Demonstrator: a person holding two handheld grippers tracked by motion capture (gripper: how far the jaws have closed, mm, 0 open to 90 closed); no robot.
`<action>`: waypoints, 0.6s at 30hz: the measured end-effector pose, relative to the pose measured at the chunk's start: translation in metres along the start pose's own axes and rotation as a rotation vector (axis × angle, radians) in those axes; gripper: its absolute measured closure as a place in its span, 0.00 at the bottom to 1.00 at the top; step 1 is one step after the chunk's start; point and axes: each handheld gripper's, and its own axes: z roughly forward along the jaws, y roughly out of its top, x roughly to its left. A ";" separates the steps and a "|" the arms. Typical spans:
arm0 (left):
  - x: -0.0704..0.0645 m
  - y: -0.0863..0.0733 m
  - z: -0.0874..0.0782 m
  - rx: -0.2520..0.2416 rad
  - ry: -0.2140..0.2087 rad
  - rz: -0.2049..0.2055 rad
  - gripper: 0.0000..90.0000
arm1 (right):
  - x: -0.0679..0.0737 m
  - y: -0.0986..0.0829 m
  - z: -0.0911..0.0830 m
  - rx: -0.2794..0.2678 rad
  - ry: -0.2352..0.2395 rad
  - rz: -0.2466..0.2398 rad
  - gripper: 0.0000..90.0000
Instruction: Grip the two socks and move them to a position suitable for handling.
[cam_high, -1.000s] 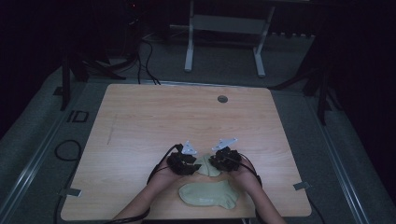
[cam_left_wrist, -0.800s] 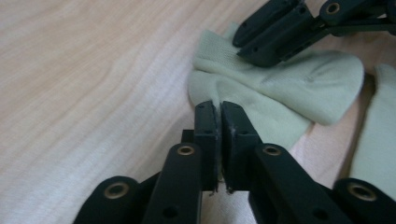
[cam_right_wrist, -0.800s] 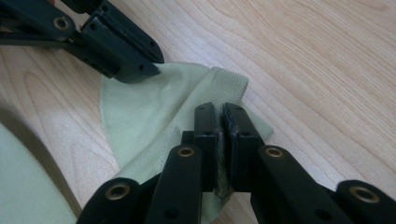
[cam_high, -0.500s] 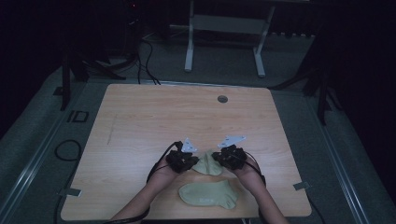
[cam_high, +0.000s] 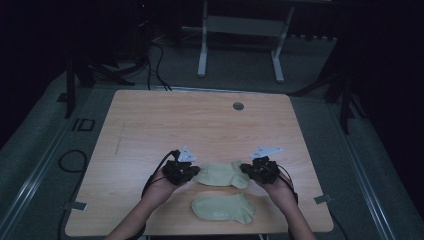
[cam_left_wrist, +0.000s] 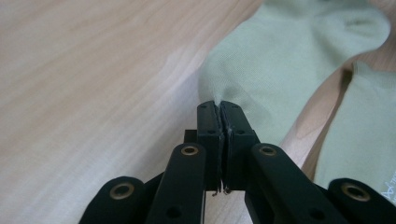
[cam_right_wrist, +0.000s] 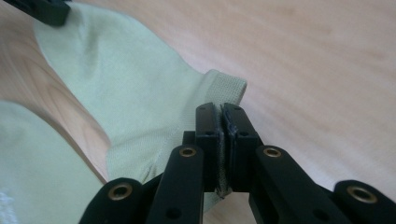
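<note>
The hands have spread apart since a second ago, and the upper sock (cam_high: 221, 174) now lies stretched flat on the worktop (cam_high: 200, 125) between them. The left tool (cam_high: 186, 171) is clamped on its toe end and the right tool (cam_high: 256, 170) on its cuff. It sits just beyond the lower sock (cam_high: 223, 208), so it looks ready to be laid over its mate for pairing.
</note>
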 end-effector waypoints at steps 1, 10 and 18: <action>0.000 -0.002 0.004 0.010 -0.006 0.000 0.97 | 0.000 -0.003 0.005 0.014 0.000 -0.007 0.95; 0.001 -0.010 0.016 0.049 -0.002 0.007 0.97 | -0.010 -0.018 0.026 0.058 -0.006 0.030 0.93; 0.005 -0.006 -0.002 -0.024 0.022 -0.026 0.80 | -0.011 -0.008 0.010 0.027 -0.031 0.028 0.74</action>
